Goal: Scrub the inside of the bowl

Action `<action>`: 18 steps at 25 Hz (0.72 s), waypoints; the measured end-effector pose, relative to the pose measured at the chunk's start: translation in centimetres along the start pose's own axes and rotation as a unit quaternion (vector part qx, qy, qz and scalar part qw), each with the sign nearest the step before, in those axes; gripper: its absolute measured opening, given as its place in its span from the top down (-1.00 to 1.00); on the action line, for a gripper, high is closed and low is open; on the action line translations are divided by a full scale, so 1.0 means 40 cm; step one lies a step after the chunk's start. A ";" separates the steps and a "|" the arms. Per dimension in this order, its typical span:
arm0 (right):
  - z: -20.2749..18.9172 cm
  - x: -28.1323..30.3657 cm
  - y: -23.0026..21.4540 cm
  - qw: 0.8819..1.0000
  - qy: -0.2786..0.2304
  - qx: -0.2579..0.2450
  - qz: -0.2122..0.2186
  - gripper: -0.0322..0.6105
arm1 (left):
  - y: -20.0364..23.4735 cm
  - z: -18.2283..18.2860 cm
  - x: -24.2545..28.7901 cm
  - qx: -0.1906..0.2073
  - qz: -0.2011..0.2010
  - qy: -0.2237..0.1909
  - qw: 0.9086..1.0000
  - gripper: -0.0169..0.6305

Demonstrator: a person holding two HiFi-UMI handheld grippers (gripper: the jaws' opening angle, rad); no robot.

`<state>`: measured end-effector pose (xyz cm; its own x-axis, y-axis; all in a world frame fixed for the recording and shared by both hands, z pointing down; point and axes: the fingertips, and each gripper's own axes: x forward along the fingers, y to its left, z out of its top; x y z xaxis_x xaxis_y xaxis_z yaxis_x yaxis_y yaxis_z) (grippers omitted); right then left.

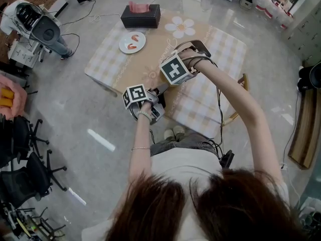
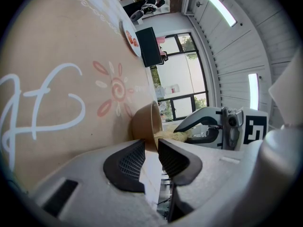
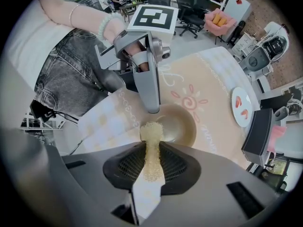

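The surface [image 1: 155,46] fills the middle of my head view. Its near edge lies toward 6 o'clock, and bare cloth stays open toward 12. The bowl [image 3: 179,125] stands upright close to that near edge, with the plate [image 3: 242,107] well apart at 3 o'clock. My left gripper [image 2: 150,151] is clamped on the bowl's rim. My right gripper [image 3: 151,148] pinches a yellow scrubber [image 3: 151,135], whose tip sits at the bowl's 9 o'clock rim.
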<state>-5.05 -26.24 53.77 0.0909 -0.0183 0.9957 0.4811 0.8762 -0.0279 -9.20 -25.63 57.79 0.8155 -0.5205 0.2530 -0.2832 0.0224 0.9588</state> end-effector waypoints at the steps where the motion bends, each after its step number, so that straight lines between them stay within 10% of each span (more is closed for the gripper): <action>1: 0.003 0.002 0.003 1.000 -0.001 0.001 0.004 0.66 | 0.000 -0.001 0.000 0.000 0.000 0.000 1.000 0.65; 18: 0.058 0.017 -0.026 1.000 -0.030 -0.005 0.005 0.66 | -0.003 -0.011 -0.001 -0.003 -0.011 0.015 1.000 0.65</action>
<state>-7.49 -26.04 54.69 0.0439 0.0187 0.9989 0.4888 0.8716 -0.0378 -8.98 -25.24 57.73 0.8365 -0.4951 0.2348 -0.2617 0.0154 0.9650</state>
